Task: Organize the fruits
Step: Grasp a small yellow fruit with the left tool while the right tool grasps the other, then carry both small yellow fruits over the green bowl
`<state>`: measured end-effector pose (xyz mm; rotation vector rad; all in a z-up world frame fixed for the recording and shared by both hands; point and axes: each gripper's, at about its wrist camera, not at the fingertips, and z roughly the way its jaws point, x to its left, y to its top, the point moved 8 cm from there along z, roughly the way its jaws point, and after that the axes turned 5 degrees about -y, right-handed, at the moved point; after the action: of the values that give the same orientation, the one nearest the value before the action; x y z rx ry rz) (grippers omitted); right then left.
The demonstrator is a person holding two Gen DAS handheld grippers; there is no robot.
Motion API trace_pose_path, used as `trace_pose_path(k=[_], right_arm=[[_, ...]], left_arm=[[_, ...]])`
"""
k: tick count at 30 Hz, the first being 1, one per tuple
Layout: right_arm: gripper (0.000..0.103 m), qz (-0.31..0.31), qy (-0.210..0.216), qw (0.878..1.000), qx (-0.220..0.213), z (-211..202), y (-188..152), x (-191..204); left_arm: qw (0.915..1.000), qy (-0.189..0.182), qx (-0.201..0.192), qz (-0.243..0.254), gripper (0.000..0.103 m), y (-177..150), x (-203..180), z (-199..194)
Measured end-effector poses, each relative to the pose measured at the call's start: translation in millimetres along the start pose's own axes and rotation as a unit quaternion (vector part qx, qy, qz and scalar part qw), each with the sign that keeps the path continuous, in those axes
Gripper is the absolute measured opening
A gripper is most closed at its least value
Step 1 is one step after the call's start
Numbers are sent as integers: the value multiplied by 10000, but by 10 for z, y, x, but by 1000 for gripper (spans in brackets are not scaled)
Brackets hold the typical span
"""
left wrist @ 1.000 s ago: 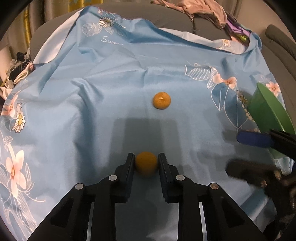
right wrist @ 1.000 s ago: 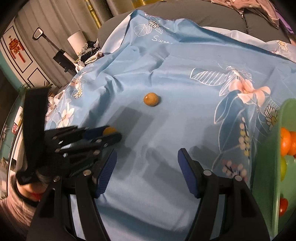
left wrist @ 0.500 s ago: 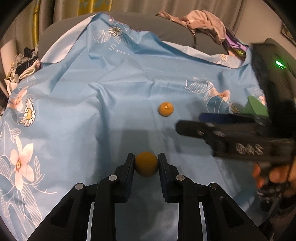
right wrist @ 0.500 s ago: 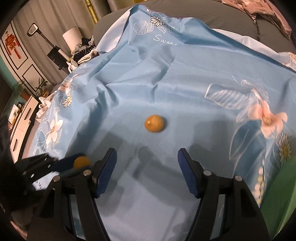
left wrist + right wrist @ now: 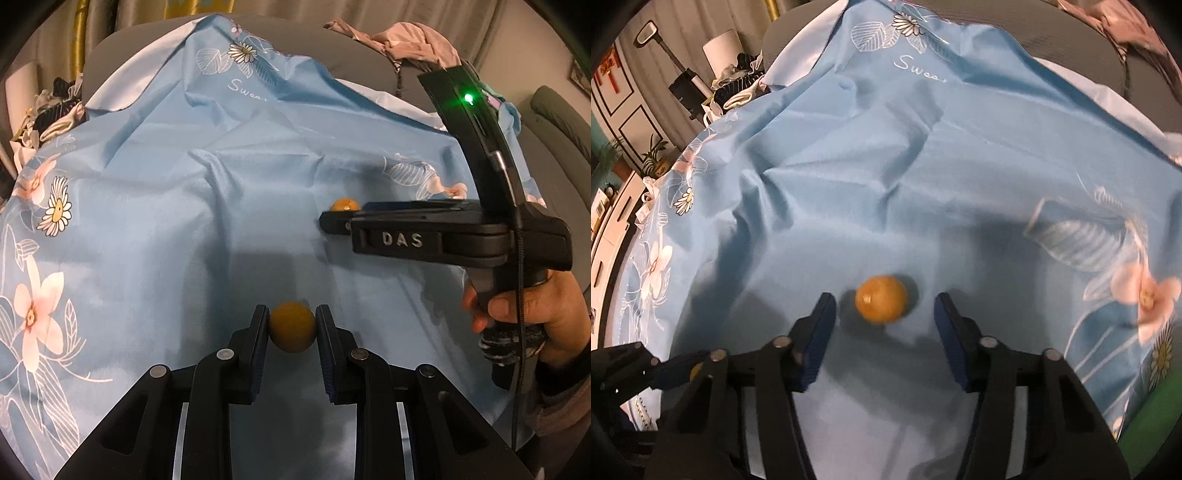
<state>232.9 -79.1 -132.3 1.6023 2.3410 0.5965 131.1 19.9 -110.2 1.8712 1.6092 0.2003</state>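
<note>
My left gripper is shut on a small round yellow-orange fruit and holds it above the blue floral cloth. My right gripper is open, its jaws on either side of a second yellow-orange fruit that lies on the cloth. In the left wrist view the right gripper reaches in from the right and half hides that second fruit. In the right wrist view the left gripper shows at the lower left with its fruit barely visible.
The cloth is wrinkled and covers a grey sofa. A green container edge shows at the lower right. Clothes lie piled at the back. A lamp and clutter stand left.
My right gripper has swung left from beside the green container and come down around the second fruit. My left gripper has kept its fruit and risen slightly.
</note>
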Motion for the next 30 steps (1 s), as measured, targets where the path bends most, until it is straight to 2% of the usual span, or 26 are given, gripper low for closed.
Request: trace_pose_path(k=[1, 3, 8, 12, 19, 30], right_arm=[[36, -90, -106, 9999, -7, 17, 18, 0], [29, -307, -340, 9989, -5, 32, 37, 12], [28, -437, -278, 9986, -60, -44, -16, 46], [28, -362, -109, 9990, -246, -309, -130, 57], [28, -113, 137, 9987, -472, -737, -498, -3], [29, 210, 396, 9970, -627, -1126, -955, -46]], left_arm=[[10000, 2, 1, -10, 25, 1, 7, 2], [10000, -12, 12, -35, 25, -2, 13, 8], [10000, -16, 31, -49, 25, -17, 23, 0], [10000, -31, -8, 0, 25, -21, -16, -46], [9999, 42, -18, 101, 25, -58, -146, -131], [9994, 118, 4, 316, 25, -119, -420, -278]])
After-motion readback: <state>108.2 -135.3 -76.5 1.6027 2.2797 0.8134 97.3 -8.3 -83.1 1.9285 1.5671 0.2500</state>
